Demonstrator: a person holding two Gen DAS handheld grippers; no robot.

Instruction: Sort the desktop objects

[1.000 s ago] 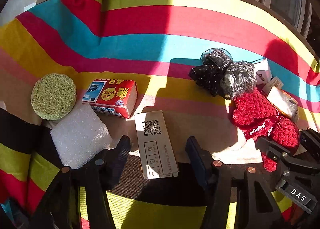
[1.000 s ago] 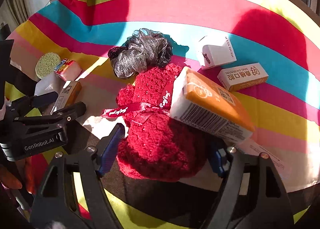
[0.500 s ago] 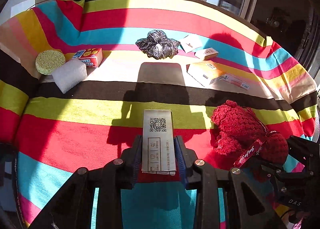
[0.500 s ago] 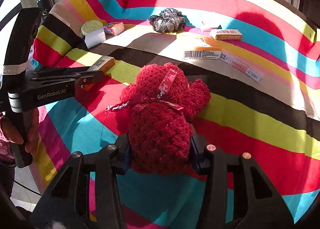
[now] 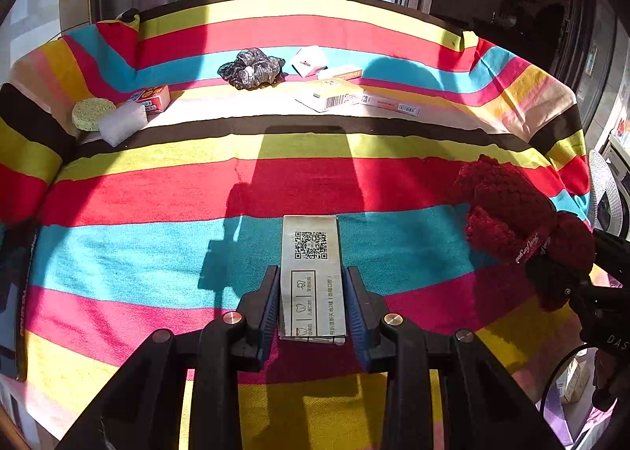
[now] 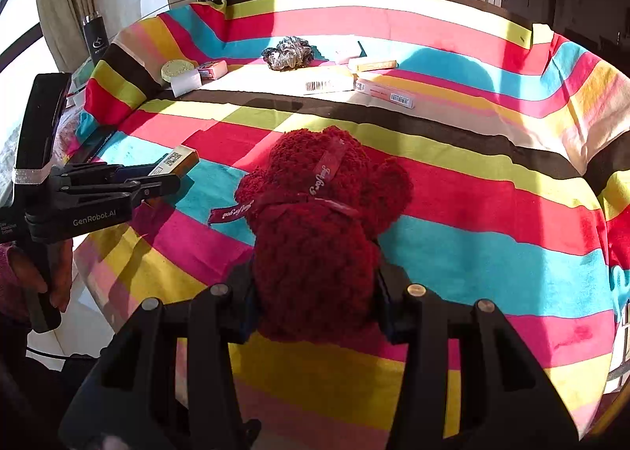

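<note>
My left gripper [image 5: 312, 302] is shut on a flat beige box with a QR code [image 5: 311, 253], held above the striped cloth near its front; the box also shows in the right wrist view [image 6: 175, 160]. My right gripper [image 6: 315, 292] is shut on a red knitted bear with a ribbon [image 6: 319, 206], which also shows at the right of the left wrist view [image 5: 512, 213]. Both are lifted over the near half of the table.
At the far side lie a green round sponge [image 5: 92, 114], a white foam block [image 5: 123, 122], a red box [image 5: 153, 97], dark hair scrunchies [image 5: 252, 68], a white box [image 5: 309, 61] and barcoded boxes [image 5: 334, 95]. A striped cloth [image 5: 157, 245] covers the table.
Both grippers closed on their objects at the far side, then lifted and pulled back toward the near edge, carrying the beige box and the red bear.
</note>
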